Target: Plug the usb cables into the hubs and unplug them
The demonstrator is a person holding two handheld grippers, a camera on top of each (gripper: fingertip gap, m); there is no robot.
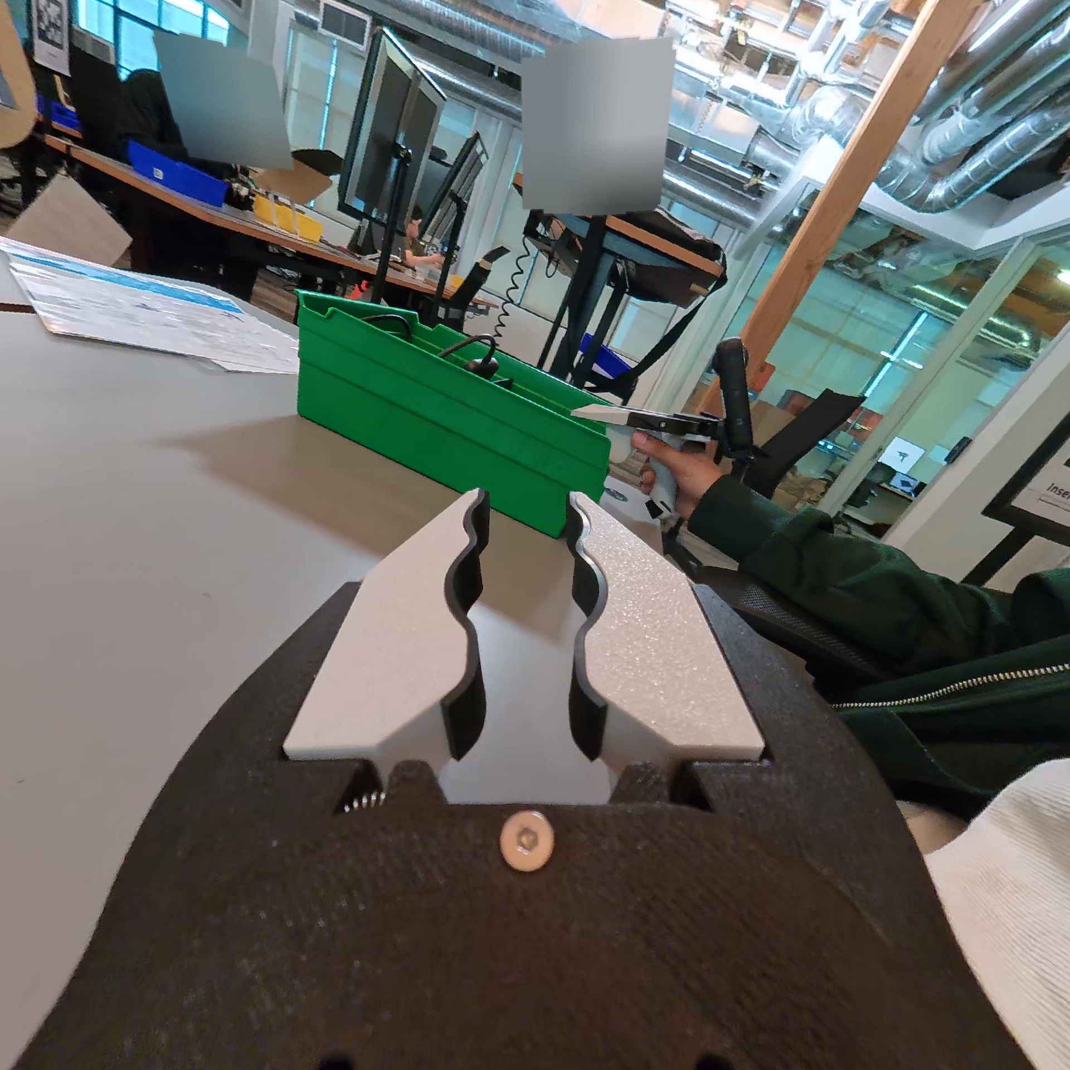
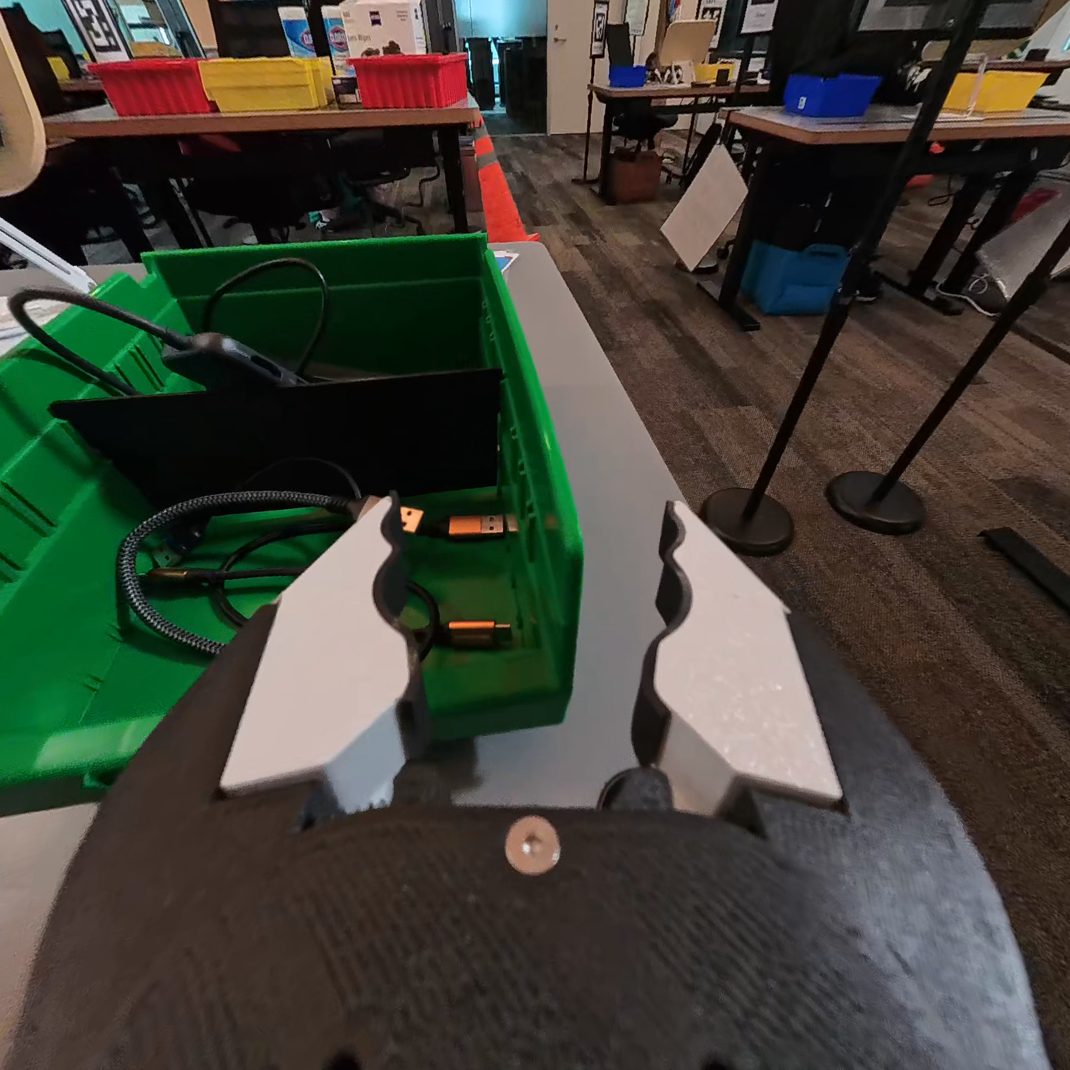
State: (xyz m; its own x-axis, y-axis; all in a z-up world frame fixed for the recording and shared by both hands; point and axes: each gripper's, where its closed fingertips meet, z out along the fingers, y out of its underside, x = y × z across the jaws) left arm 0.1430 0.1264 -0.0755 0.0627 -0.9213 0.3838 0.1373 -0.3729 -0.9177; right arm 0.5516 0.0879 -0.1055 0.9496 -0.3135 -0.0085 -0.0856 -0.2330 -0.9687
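Observation:
A green bin stands on the grey table; it also shows in the left wrist view. A black divider splits it. The near compartment holds USB cables with orange plugs and a braided cable. A dark hub with its cable rests on the divider's far side. My right gripper is open and empty, above the bin's right wall. It also shows in the left wrist view, over the bin's right end. My left gripper is slightly open and empty, low over the table before the bin.
Printed papers lie on the table at the far left. The table's right edge drops to a carpet floor with two black stand bases. A person's green sleeve reaches in from the right. Tables with coloured bins stand behind.

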